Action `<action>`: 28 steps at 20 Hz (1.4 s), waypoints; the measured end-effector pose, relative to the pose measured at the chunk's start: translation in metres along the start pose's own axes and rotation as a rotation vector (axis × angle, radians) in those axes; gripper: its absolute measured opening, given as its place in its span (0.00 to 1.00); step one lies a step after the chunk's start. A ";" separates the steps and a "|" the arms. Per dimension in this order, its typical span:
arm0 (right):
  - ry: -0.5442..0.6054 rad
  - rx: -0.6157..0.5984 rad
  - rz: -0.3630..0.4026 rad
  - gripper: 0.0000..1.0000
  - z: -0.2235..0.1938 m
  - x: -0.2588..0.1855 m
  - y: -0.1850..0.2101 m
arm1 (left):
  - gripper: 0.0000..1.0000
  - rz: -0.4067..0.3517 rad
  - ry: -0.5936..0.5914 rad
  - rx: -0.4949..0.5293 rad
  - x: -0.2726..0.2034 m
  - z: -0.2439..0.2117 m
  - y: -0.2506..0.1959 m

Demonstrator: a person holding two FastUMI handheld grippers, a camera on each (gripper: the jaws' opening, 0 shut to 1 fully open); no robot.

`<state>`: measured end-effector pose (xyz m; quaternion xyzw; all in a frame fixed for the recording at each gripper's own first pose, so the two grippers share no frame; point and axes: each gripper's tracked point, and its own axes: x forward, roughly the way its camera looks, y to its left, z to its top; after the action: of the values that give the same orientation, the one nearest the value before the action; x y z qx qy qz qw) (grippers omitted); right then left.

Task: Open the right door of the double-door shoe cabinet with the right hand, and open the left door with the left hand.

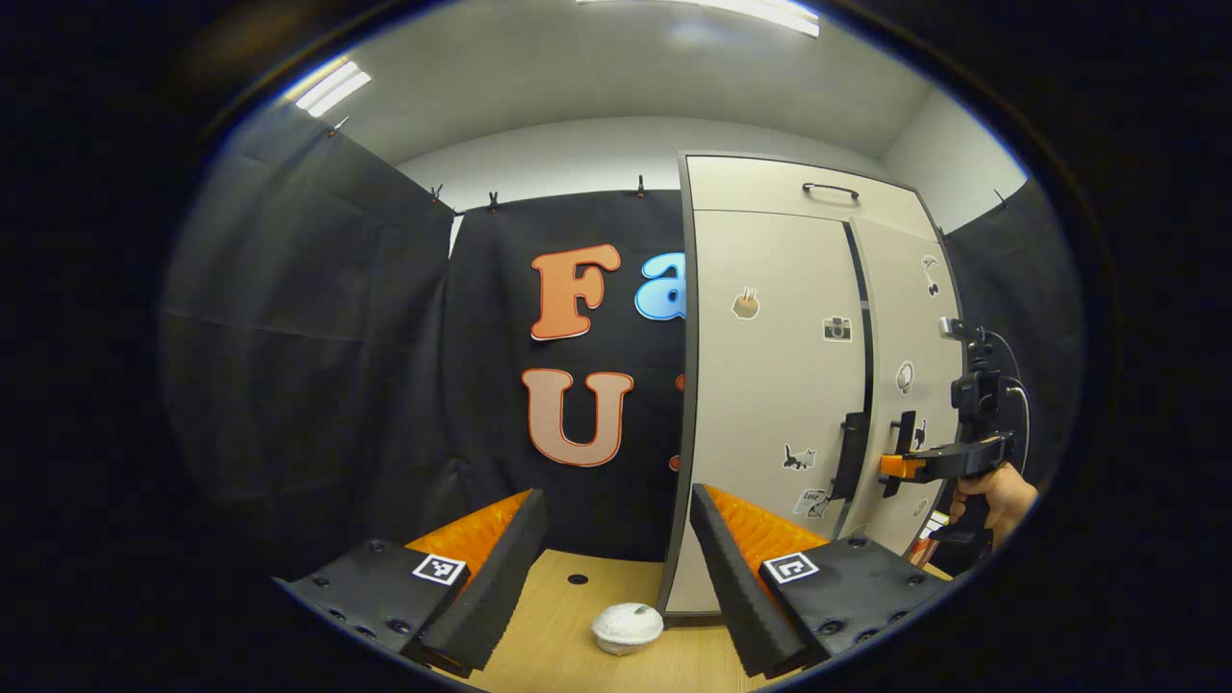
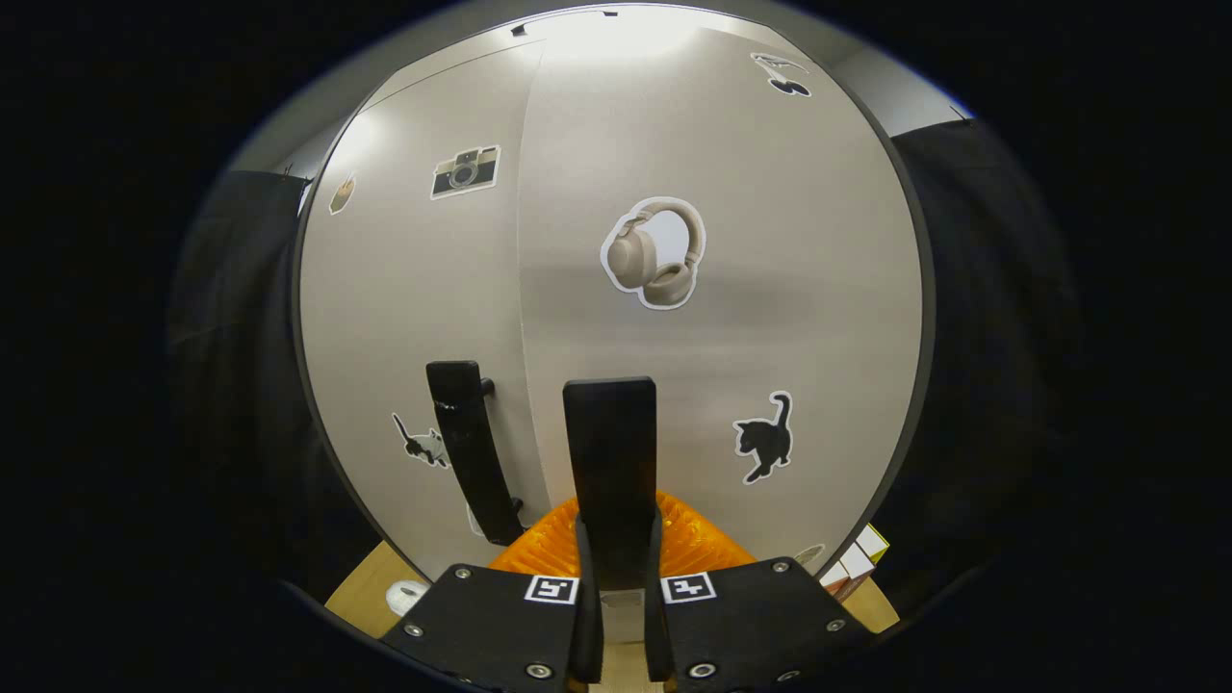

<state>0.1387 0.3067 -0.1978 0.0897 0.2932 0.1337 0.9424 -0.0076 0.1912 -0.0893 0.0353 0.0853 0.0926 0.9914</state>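
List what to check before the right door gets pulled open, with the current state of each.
1. Right hand-held gripper on the right door handle: ok, both fingers are closed on the handle.
2. Right door free to swing: cannot tell; small boxes sit by its lower corner.
3. Both doors closed: ok.
4. Left hand-held gripper ready for the left door handle: not ok, open and away from it.
5. White bowl clear of the left door: cannot tell.
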 end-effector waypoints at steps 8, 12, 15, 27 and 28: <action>-0.006 0.003 0.091 0.17 -0.005 -0.036 -0.011 | 0.96 -0.054 0.024 -0.003 -0.014 0.002 -0.072; -0.002 -0.003 0.137 0.17 -0.006 -0.050 -0.020 | 0.98 -0.090 0.012 0.014 -0.019 0.007 -0.108; 0.001 -0.002 0.134 0.17 -0.007 -0.063 -0.032 | 0.95 -0.147 0.032 -0.017 -0.020 0.005 -0.145; 0.011 0.035 0.084 0.14 -0.004 -0.088 -0.081 | 0.96 -0.217 0.034 -0.025 -0.008 0.007 -0.227; 0.005 0.040 0.083 0.14 -0.003 -0.088 -0.085 | 0.97 -0.222 0.035 -0.024 -0.007 0.007 -0.232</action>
<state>0.0837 0.1997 -0.1747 0.1202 0.2942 0.1671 0.9333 0.0284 -0.0382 -0.1011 0.0123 0.1046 -0.0160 0.9943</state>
